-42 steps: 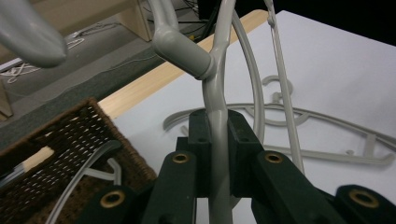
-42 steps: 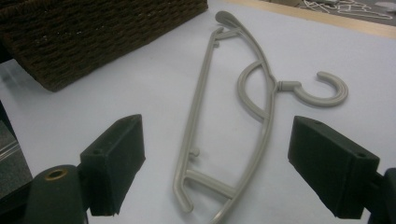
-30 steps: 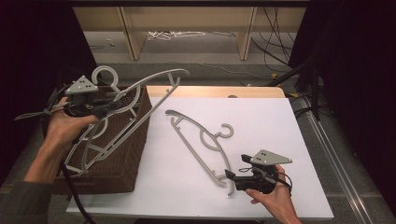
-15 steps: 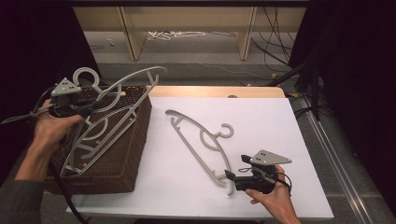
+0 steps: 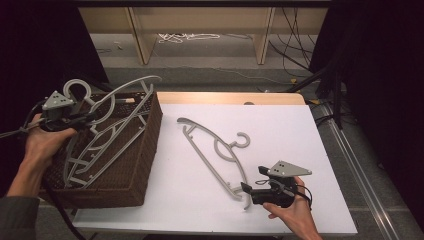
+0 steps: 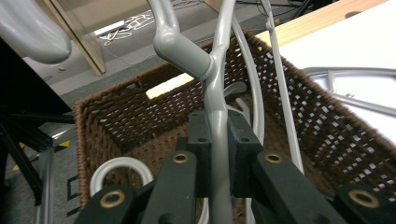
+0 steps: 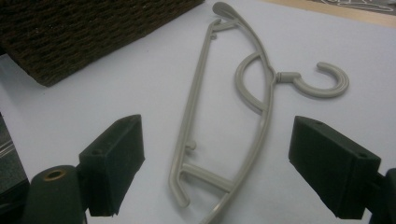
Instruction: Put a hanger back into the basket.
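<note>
Lowered leftward into basket at frame left: hanger, clenched in left gripper. Right gripper released over worktop hanger. Risk: snagging on hangers already inside.

High view: fixed overhead, facing forward and down on the white tabletop. Left claw view: close, looking into the brown woven wicker basket. Right claw view: low, near the tabletop, facing that basket. All views share the basket.
</note>
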Tool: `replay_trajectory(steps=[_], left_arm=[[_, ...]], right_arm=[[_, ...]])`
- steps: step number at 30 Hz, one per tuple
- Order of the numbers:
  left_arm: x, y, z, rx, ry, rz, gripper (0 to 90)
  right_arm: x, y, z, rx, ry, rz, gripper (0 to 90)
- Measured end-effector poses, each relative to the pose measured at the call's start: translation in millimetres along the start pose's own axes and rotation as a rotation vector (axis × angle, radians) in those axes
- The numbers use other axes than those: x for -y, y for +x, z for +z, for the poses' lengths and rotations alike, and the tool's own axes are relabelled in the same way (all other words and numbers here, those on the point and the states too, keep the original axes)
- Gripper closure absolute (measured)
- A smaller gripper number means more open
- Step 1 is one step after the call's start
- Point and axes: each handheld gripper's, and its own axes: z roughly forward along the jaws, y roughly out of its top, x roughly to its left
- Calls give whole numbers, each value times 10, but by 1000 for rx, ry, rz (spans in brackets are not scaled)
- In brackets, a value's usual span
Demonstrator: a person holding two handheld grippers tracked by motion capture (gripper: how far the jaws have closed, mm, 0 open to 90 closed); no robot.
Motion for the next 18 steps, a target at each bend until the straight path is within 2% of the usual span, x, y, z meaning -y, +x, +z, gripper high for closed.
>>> replay_trajectory(steps=[2,5,7,8,10,11,13,15,18], left_arm=[[32,20,3,-4,-1,-8,819],[98,82,-4,-15,0,4,819],[146,119,-7,-23,15,4,819],[165,126,1,-24,9,3,819],[207,142,-5,-32,24,15,819],[231,145,1,-33,23,9,819],[267,165,0,-40,38,26,819],[290,169,8,-42,37,20,819],[319,180,14,-38,50,26,819]], right_arm=[[-4,2,0,-2,3,6,191],[4,-2,11,-11,5,6,191],[2,-9,5,0,4,5,191],[4,-8,16,-14,-10,12,191],[7,-11,19,-10,-15,7,190],[7,-12,19,-10,-15,8,190],[6,-13,22,-10,-13,8,190],[2,-16,-4,0,17,7,190],[5,-32,8,-7,1,15,187]])
